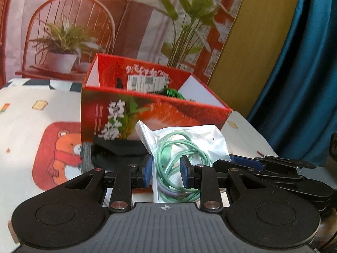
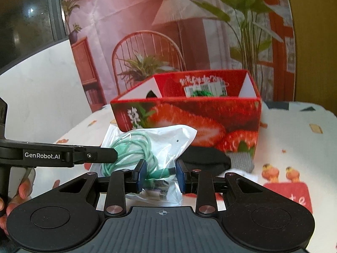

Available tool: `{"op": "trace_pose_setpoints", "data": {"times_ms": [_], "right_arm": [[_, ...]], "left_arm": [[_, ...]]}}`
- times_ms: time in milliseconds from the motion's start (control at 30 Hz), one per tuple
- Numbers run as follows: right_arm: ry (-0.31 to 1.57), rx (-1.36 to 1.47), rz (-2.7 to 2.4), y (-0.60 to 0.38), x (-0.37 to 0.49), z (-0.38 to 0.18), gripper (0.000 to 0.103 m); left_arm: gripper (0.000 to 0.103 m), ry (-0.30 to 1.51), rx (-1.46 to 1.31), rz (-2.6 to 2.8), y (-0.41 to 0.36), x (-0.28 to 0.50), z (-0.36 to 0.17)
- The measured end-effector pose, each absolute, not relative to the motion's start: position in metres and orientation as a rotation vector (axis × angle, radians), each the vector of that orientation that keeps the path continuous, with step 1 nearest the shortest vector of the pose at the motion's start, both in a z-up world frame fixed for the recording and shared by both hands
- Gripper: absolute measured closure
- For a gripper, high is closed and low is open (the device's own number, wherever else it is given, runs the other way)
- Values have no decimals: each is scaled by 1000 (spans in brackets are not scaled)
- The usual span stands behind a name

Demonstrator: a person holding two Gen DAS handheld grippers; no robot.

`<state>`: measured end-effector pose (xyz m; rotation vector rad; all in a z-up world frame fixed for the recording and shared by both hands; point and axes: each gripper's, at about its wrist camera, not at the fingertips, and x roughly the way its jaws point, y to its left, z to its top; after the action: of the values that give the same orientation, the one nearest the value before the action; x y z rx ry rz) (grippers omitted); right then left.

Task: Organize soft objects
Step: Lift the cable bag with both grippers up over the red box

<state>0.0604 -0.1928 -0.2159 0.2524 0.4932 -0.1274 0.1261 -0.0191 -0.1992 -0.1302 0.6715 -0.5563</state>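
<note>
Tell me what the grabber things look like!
Each hand-held gripper, left and right, is matte black with two blue finger pads, silver pivot screws and a ribbed grey base. One side bar carries white "GenRobot.AI" lettering.

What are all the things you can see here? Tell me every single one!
Plastic bag: one, clear and white, in front of the box, between both grippers' fingers.
Cable: one, mint green, coiled inside the bag.
Box: one, red with strawberry pictures, open top, on the tablecloth.
Black soft item: one, black, against the box front, beside the bag.
Grey knitted item: one, grey, next to the black one.
Tablecloth: one, white with bear prints, under everything.
Backdrop: one, printed with chair and plants, behind the box.
Curtain: one, teal, beside the backdrop.
Left gripper: one, black with blue pads, around the bag.
Right gripper: one, black with blue pads, around the bag.
</note>
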Motion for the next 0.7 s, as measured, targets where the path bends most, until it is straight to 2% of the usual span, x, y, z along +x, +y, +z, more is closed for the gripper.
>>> {"op": "trace_pose_setpoints", "data": {"times_ms": [333, 700], "right_arm": [[441, 212, -125, -204, 84, -189, 75], [402, 179, -118, -245, 143, -155, 75]], "left_arm": [[73, 604, -138, -554, -24, 152, -171], [73, 561, -129, -530, -44, 222, -147]]}}
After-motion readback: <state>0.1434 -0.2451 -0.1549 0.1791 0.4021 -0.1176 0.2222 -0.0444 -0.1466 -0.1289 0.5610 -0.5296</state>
